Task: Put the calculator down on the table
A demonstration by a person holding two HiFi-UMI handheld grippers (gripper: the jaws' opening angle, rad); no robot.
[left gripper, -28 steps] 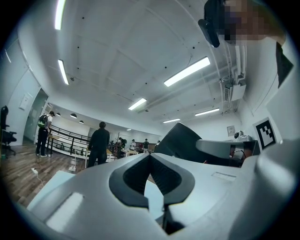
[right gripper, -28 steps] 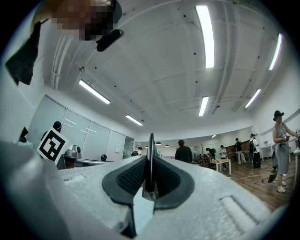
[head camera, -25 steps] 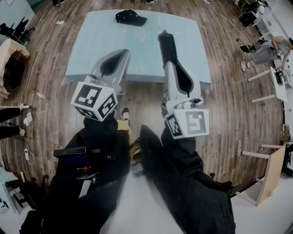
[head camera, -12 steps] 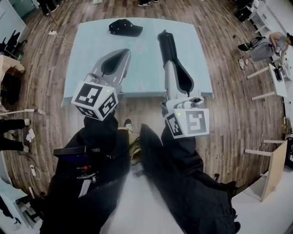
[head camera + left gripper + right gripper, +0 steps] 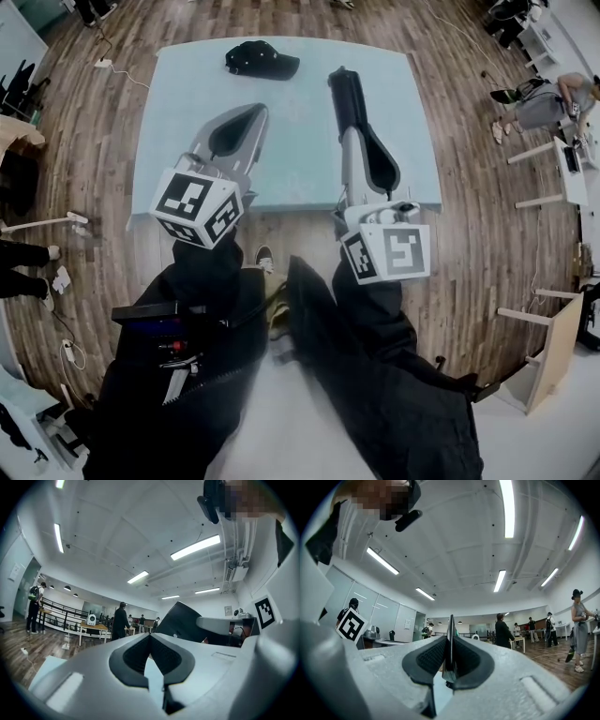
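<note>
The dark calculator (image 5: 344,94) sticks out forward, on edge, from my right gripper (image 5: 351,136), whose jaws are shut on its near end. In the right gripper view the calculator (image 5: 450,637) is a thin dark slab pinched upright between the black pads (image 5: 429,658). It hangs above the light blue table (image 5: 187,103), right of the middle. My left gripper (image 5: 251,112) is held over the table's near left part, its jaws shut with nothing between them. From the left gripper view its tips (image 5: 150,636) meet, and the calculator (image 5: 180,620) shows tilted to the right.
A black cap (image 5: 262,59) lies near the table's far edge. The table's near edge (image 5: 281,208) runs just under both grippers, with my dark legs (image 5: 309,319) below it. Wooden floor surrounds the table. White furniture (image 5: 548,352) and a seated person (image 5: 548,98) are at the right.
The table has drawn closer in the head view, so both grippers now reach farther over it. The calculator stays clamped in the right gripper. The left gripper stays shut.
</note>
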